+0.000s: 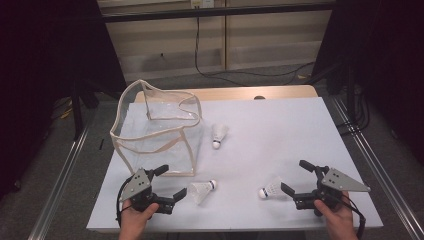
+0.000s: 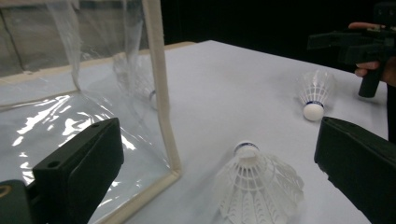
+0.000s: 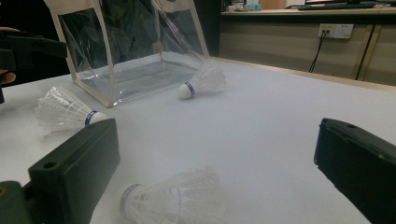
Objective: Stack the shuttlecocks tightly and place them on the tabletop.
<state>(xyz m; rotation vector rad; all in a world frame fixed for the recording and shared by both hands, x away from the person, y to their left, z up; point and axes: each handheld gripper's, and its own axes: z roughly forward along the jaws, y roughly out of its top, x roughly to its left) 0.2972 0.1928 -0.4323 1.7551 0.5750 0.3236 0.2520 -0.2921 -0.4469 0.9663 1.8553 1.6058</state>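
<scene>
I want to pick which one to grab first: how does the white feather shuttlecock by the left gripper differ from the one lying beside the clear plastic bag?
The white feather shuttlecock by the left gripper lies between that gripper's open jaws with its cork pointing right; the shuttlecock beside the clear plastic bag lies farther up the white table, clear of both grippers, cork pointing toward the person. Both lie on their sides, white with a blue band.

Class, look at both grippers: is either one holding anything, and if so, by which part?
Nothing is held. The left gripper is open around the near shuttlecock without gripping it; the right gripper is open beside another shuttlecock.
</scene>
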